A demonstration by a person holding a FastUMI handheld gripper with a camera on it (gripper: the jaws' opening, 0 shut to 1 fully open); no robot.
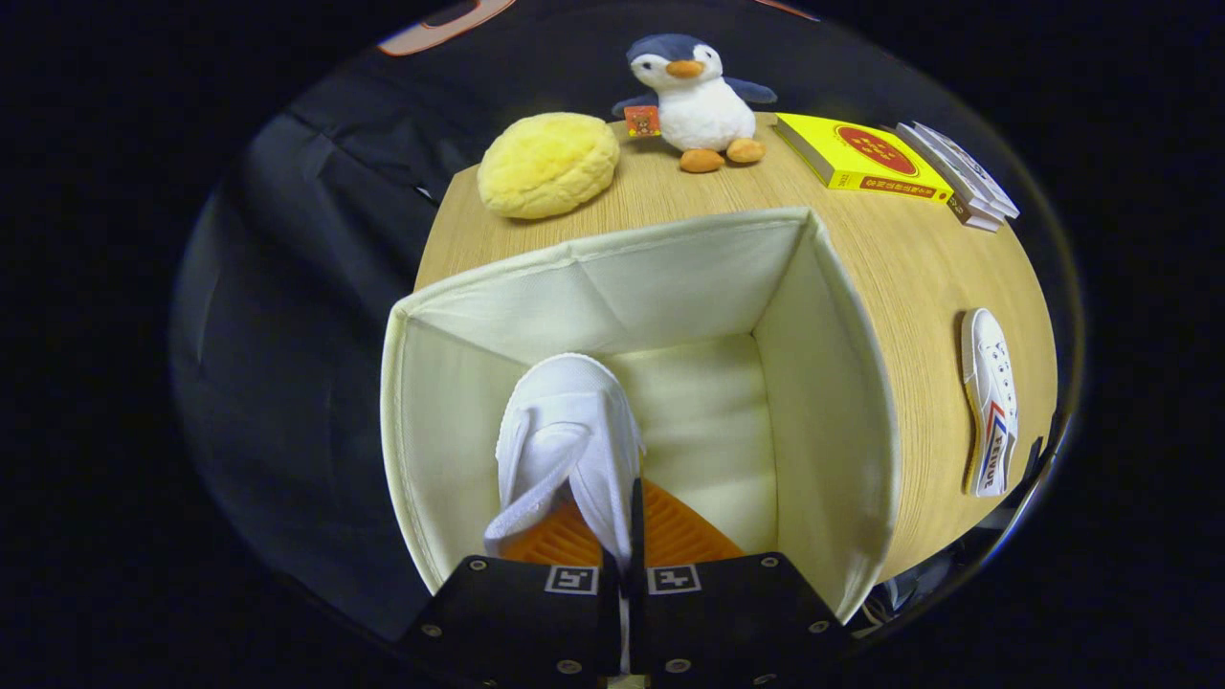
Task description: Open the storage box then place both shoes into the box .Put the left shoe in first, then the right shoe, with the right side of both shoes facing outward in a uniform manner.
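The storage box [823, 383] is matt, woven-looking cream cloth with a stitched rim. The white shoe [574, 431] between the closed fingers of the gripper [620, 550] looks like matt canvas. The table [919, 277] shows a smooth wood-grain finish. At 12 o'clock from the box, the penguin toy [697, 96] is fluffy plush; the yellow book [861, 153] has a glossy cover.

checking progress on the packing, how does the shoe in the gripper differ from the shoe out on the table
The held shoe hangs inside the open storage box, pinched at its edge by the shut fingers of the hand-held gripper; the other shoe lies free on the wooden table, outside the box to one side. The held shoe shows its toe and strap; the other lies on its side, showing laces and a coloured side marking. Both are white sneakers.
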